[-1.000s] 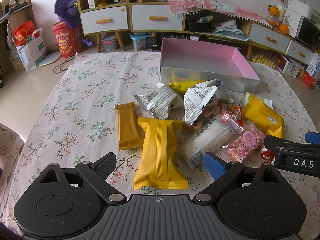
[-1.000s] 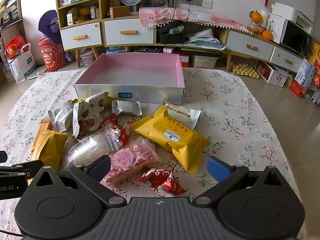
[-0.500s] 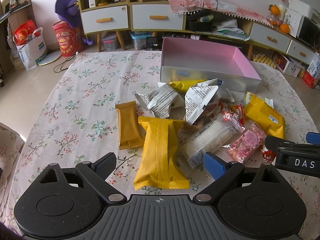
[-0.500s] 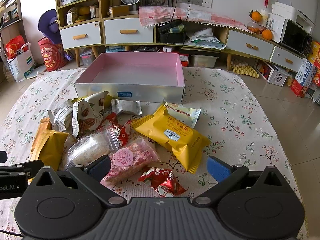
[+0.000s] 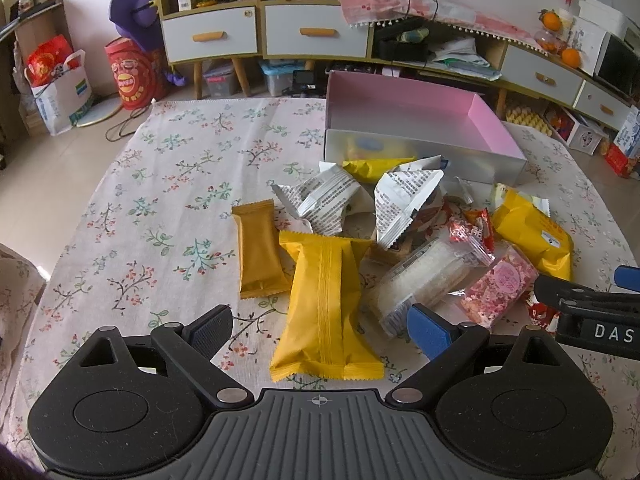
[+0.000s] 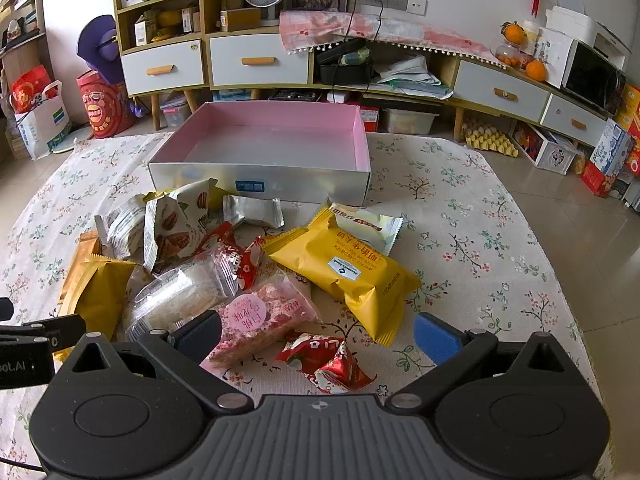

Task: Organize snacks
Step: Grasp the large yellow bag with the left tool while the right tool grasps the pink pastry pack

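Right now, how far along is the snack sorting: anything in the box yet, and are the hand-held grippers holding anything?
Nothing looks done: the pink-lined box is empty. Nothing is in hand: the left hand-held gripper is open over the long yellow packet, and the right hand-held gripper is open above the red candy wrappers. All the snacks are left, piled on the floral tablecloth.

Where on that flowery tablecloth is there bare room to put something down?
Left of the tan packet the cloth is bare. Right of the yellow sandwich pack too. The pink box looks empty. Crowded: the pile before it.
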Tool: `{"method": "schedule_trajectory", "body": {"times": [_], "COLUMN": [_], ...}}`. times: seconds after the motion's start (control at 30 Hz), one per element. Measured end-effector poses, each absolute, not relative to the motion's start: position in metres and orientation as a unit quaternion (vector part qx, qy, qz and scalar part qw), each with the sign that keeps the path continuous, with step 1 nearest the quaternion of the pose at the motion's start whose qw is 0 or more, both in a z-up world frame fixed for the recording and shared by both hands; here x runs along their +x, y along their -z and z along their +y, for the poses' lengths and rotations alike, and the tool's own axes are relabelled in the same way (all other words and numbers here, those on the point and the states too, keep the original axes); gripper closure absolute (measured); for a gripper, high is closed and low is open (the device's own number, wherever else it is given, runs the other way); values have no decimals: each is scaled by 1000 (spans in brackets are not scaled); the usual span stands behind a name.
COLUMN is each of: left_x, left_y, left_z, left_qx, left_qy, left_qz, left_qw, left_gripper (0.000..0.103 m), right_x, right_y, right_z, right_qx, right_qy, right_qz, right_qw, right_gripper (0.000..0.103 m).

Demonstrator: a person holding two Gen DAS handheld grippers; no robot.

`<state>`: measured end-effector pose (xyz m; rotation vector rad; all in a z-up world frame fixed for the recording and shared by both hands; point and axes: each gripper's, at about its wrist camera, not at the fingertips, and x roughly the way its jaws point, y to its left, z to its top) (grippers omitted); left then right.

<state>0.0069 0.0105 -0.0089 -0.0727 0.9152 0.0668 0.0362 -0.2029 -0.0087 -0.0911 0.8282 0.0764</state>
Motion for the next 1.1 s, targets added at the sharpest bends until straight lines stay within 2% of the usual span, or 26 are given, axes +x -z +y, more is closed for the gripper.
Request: {"method": "schedule_trajectory", "body": {"times": [0.53, 0.63, 0.67, 0.73, 0.8, 0.87, 1.1], "left_x": [27, 33, 35, 38, 42, 44, 51], "left_y": [12, 12, 12, 14, 17, 21, 34], "left_z": [44, 43, 41, 40, 39, 36, 26], "left_qx": [-97, -97, -94, -90, -86, -79, -46], "left_qy": [25, 45, 51, 58, 64, 66, 68], "left_qz": [448, 446, 447, 450, 458, 467, 489], "left_qw": [889, 889, 888, 886, 882, 878, 869], "left_gripper": [10, 20, 24, 38, 44, 47, 51], "right_x": [57, 64, 66, 72, 77, 79, 87], "right_y": [7, 10, 11, 14, 18, 22, 25], "right_z": [-218, -221, -223, -226, -226, -225, -218], "right_qx": [-1, 20, 32, 56, 75, 82, 85], "right_qy": [-88, -98, -102, -107, -113, -118, -126], "right_qz": [429, 446, 452, 466, 481, 492, 504], "right_qw": [899, 889, 886, 876, 866, 859, 850], "right_gripper": [16, 17, 20, 26, 33, 40, 49]}}
